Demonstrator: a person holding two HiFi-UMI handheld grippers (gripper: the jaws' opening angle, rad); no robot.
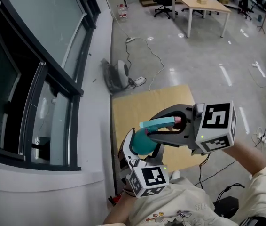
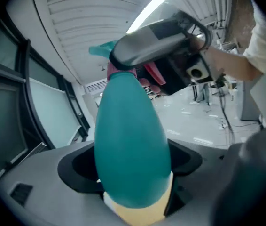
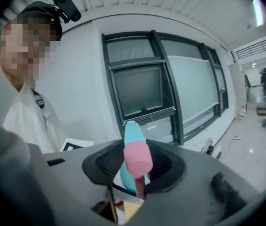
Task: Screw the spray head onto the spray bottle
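The fingers of our left gripper [image 2: 135, 197] pinch the teal bottle [image 2: 130, 140]. Those of our right gripper [image 3: 134, 187] pinch the spray head [image 3: 136, 157], which meets the bottle's neck. We hold both in the air over the bench [image 1: 137, 107], with the window wall [image 1: 29, 102] close on the left and open floor [image 1: 194, 55] beyond.

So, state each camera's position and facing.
Head view: on the head, down at left gripper, right gripper, tan table; sleeve shows.
Left gripper view: rides that gripper, along jaws shut on the teal plastic spray bottle; sleeve shows.
Right gripper view: rides that gripper, along jaws past the blue and pink spray head to windows; shirt shows.
Head and left gripper views share the bottle.
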